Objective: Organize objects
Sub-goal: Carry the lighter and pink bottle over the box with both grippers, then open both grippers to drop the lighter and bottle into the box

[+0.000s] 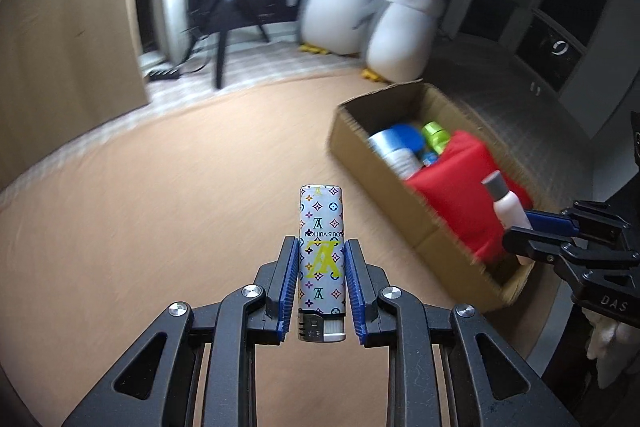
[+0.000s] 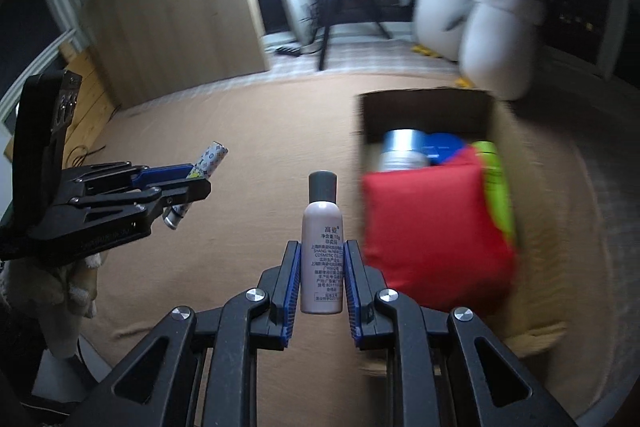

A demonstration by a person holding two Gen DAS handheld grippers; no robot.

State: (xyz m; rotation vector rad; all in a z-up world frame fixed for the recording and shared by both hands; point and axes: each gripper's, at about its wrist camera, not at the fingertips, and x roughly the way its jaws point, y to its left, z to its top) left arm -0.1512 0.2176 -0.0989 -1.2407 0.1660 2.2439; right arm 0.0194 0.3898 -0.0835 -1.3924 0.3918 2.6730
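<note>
Lighter (image 1: 321, 259) sat pinched btwn the blue pads of the left tool (image 1: 321, 251), standing upright w/ its metal end near the camera, above the tan bench (image 1: 160, 211). Small bottle (image 2: 322, 251) w/ a dark cap was pinched the same way in the right tool (image 2: 322, 255), cap pointing away. Both tools hung side by side above the bench; in the right wrist view the left one (image 2: 196, 183) showed at left w/ the lighter (image 2: 210, 159) tilted in it. Cardboard box (image 1: 432, 223) lay on the bench to the right, a bit farther off. Inside it: red cloth bag (image 1: 460, 187) at the near end, silver can (image 1: 394, 151), blue lid and green thing at the far end. Two plush penguins (image 1: 400, 27) stood beyond the box, blurred.
</note>
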